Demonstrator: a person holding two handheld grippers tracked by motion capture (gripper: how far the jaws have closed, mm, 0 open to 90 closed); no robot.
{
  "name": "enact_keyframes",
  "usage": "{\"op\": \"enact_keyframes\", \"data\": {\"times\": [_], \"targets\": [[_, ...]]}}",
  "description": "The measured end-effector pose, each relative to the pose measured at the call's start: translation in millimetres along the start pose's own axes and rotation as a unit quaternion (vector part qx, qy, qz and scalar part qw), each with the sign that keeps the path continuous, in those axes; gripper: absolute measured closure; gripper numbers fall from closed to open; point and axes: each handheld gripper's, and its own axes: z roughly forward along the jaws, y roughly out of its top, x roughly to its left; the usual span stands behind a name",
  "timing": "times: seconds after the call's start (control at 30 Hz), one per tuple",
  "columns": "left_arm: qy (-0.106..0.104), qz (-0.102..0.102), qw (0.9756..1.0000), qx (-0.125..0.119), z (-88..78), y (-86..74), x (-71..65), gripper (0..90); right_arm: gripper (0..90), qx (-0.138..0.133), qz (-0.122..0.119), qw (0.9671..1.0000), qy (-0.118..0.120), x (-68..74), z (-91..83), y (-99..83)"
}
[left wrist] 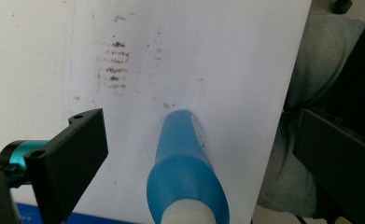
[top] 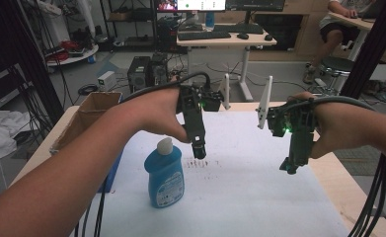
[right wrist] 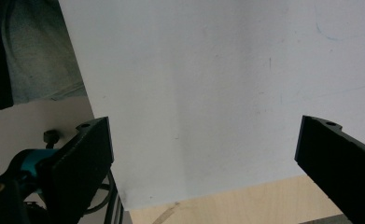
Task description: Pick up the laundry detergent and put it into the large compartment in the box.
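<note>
- Centrally, blue bottle [top: 165, 173] with white cap stands upright on white sheet [top: 250, 197]; contents not visible.
- Cardboard box [top: 89, 116] at far left; inside unseen.
- Left gripper [top: 199, 150] points down just right of bottle, jaws wide apart, empty.
- Right gripper [top: 290, 165] hangs near right edge, jaws wide, empty.

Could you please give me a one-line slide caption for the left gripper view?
Open left gripper poised above an upright blue bottle on a stained white sheet.
</note>
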Motion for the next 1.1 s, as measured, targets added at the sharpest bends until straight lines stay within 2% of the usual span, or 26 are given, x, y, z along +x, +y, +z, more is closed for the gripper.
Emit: {"op": "enact_keyframes", "data": {"times": [0.03, 0.2, 0.23, 0.57, 0.87, 1.1], "targets": [[0.002, -0.010, 0.9999, -0.003, -3.1, -3.0, 0.2, 3.1, 3.4, -0.001, -0.002, 1.0000, -0.001, 1.0, -1.1, 0.9], [0.002, -0.027, 0.9996, -0.005, -7.6, -10.2, 0.7, 3.1, 3.4, 0.000, -0.002, 1.0000, -0.002, 1.9, -1.0, 2.4], [0.002, -0.038, 0.9993, -0.005, -9.2, -13.7, 0.5, 3.1, 3.4, 0.000, -0.004, 1.0000, -0.002, 1.8, -0.7, 2.8], [0.003, -0.072, 0.9973, -0.006, -16.3, -33.3, 1.5, 3.1, 3.4, 0.002, -0.007, 1.0000, -0.001, 2.1, -1.4, 8.2], [0.000, -0.092, 0.9957, -0.001, -4.3, -46.0, 2.6, 3.1, 3.4, 0.003, -0.008, 1.0000, -0.001, 1.2, -0.9, 9.6], [-0.003, -0.100, 0.9950, 0.004, 9.2, -54.1, 5.2, 3.1, 3.4, 0.005, -0.008, 1.0000, 0.000, 1.1, -0.3, 10.6]]}}
